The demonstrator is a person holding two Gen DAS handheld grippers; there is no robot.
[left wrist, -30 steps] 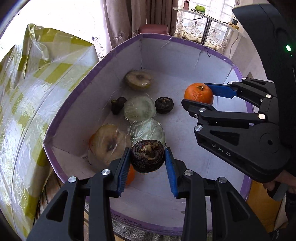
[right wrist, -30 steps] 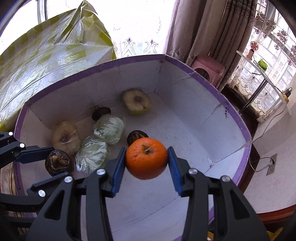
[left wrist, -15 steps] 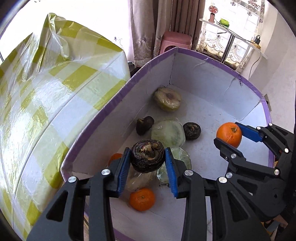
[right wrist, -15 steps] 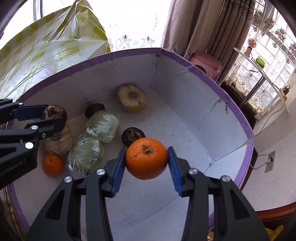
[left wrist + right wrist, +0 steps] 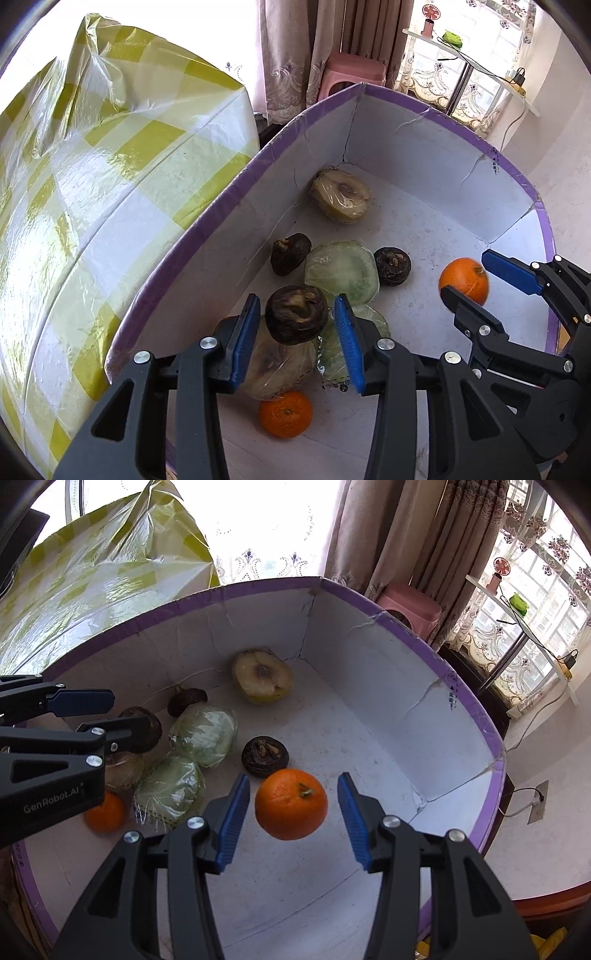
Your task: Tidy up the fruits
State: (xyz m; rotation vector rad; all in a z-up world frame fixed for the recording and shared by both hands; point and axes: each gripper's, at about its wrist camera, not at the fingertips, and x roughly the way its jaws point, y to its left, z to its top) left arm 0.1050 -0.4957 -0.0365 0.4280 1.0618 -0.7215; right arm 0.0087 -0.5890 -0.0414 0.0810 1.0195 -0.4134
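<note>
Domestic interior, strongly backlit. Bright daylight enters through a large window (image 5: 266,528) hung with a sheer lace curtain (image 5: 291,74) embroidered near its hem; heavier patterned brown drapes (image 5: 424,531) hang beside it. A pink plastic stool (image 5: 351,70) stands on the floor at the foot of the curtains. To the right, a second, gridded window (image 5: 546,583) lies behind a narrow white shelf (image 5: 517,620) on a metal leg, carrying a small pink fan (image 5: 500,568) and a green object (image 5: 518,603). A pale wall (image 5: 554,122) adjoins it. The light floor (image 5: 546,834) bears a wall socket (image 5: 538,801) with a plugged cable. At left, glossy yellow-and-white checked plastic sheeting (image 5: 92,177) covers a bulky form.
</note>
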